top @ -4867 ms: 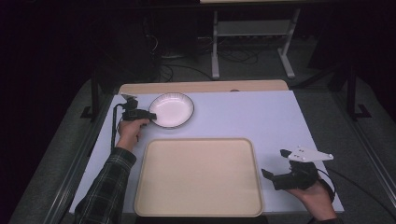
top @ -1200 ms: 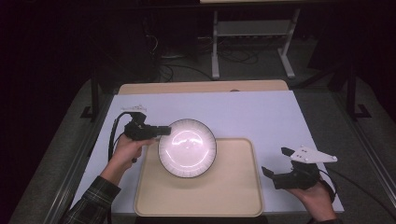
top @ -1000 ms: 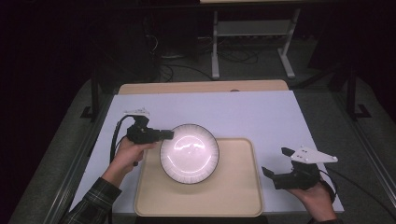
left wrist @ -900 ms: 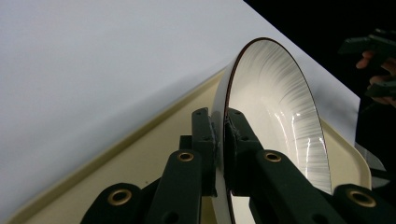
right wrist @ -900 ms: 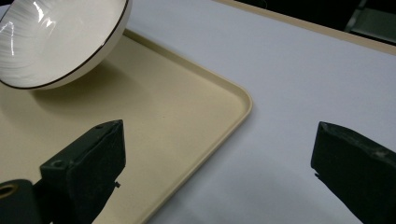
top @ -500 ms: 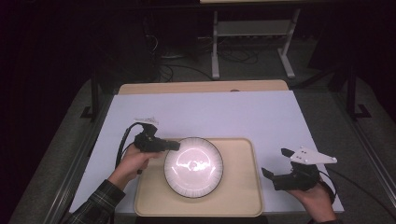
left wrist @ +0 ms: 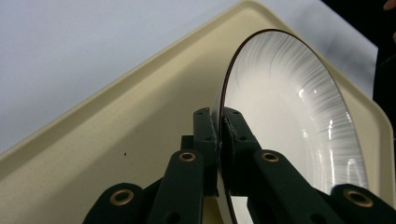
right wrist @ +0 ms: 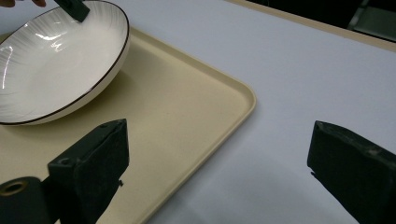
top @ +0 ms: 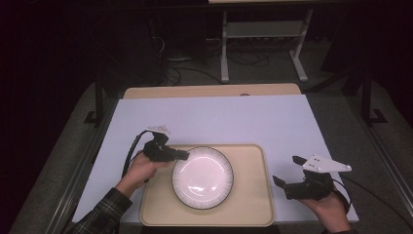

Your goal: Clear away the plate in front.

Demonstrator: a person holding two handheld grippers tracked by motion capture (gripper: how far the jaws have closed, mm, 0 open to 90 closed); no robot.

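— Since the earlier frames the plate [top: 202, 177] has travelled from the far left of the table [top: 234, 117] onto the tray [top: 253, 204], and it now sits left of the tray's centre. My left gripper [top: 181, 155] is clamped on its far-left rim.

— Which way is the plate from those jaws?

— Right and near of them; in the left gripper view the rim [left wrist: 223, 108] is pinched edge-on between the pads.

— And the other hand?

— My right gripper [top: 287, 171] hovers with jaws wide apart off the tray's right edge, holding nothing. Letting go and backing away to the far left looks unobstructed, I'd judge.
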